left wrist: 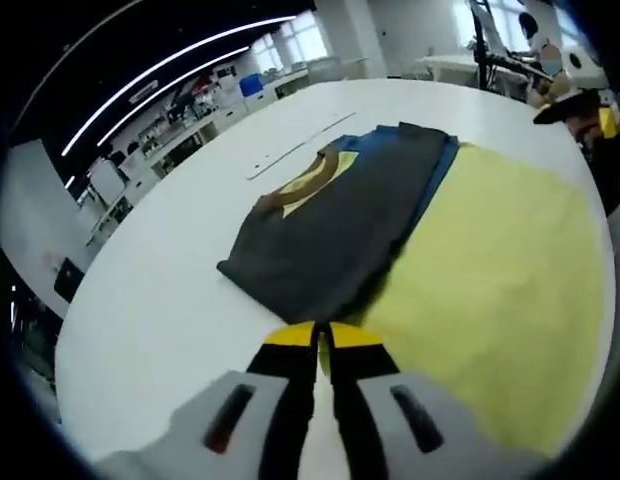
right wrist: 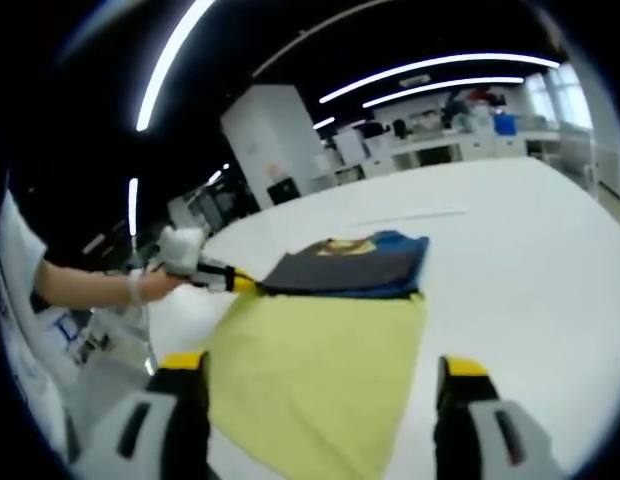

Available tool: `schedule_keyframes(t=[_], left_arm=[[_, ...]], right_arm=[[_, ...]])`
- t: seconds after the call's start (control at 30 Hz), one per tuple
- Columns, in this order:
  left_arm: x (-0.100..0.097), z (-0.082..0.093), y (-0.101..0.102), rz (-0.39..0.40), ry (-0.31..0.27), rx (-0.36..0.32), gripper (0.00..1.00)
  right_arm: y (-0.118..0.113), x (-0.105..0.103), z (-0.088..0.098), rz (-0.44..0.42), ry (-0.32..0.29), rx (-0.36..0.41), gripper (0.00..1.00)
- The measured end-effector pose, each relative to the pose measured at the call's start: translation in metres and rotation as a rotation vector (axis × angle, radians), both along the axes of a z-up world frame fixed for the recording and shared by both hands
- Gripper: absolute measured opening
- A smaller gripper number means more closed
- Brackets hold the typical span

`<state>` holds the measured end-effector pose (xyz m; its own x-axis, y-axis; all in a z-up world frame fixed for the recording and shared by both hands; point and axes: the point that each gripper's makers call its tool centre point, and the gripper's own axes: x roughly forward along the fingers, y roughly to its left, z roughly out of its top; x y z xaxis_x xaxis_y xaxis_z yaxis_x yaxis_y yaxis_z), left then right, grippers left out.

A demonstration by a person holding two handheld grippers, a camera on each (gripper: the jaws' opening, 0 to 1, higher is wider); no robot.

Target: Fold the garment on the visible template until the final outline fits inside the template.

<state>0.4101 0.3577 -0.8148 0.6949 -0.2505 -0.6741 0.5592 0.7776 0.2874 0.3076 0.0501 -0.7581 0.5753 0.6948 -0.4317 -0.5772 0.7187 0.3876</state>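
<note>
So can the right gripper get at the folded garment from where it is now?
Probably yes. The right gripper is open, above the yellow template, and nothing lies between it and the garment. The left gripper already sits at the garment's edge.

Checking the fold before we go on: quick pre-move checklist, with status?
1. Left gripper shut at the near edge of the dark garment: jaws together, ok; whether cloth is pinched between them, cannot tell.
2. Right gripper free: jaws wide open above the yellow template, holding nothing, ok.
3. Garment lying on the template: not ok; in the left gripper view most of it sits on the white table, overlapping only one template edge.
4. Garment folded: ok, a compact stack with blue layers showing at one edge.
5. Garment and template both in view: ok.
6. Final outline fits inside the template: not ok yet.
</note>
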Motion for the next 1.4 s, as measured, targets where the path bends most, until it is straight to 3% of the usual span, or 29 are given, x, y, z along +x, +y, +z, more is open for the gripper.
schedule_keyframes(t=[0.13, 0.27, 0.43, 0.57, 1.03, 1.17, 1.33, 1.4], left_arm=[[-0.002, 0.006, 0.005, 0.019, -0.032, -0.004, 0.0], [-0.005, 0.001, 0.017, 0.056, -0.029, -0.017, 0.0], [-0.014, -0.016, 0.029, 0.119, 0.033, -0.03, 0.0], [-0.019, -0.024, 0.029, 0.12, 0.042, -0.019, 0.0], [-0.012, -0.025, 0.033, 0.13, 0.041, -0.039, 0.02], [-0.014, -0.024, 0.031, 0.135, 0.047, -0.071, 0.14], [-0.022, -0.021, 0.025, 0.132, 0.054, -0.149, 0.48], [-0.026, -0.018, 0.012, 0.126, 0.058, -0.212, 0.54]], right_arm=[[0.001, -0.001, 0.0, 0.004, 0.001, 0.0, 0.94], [0.001, -0.001, -0.001, 0.006, 0.0, 0.002, 0.94], [0.001, -0.002, -0.004, 0.007, 0.005, -0.004, 0.94], [-0.001, -0.004, -0.004, 0.001, 0.008, -0.003, 0.94], [-0.002, -0.005, -0.006, -0.001, 0.015, -0.009, 0.94], [-0.001, -0.006, -0.007, 0.005, 0.017, -0.015, 0.94], [-0.001, -0.005, -0.009, 0.007, 0.019, -0.018, 0.94], [-0.001, -0.005, -0.011, 0.01, 0.02, -0.023, 0.94]])
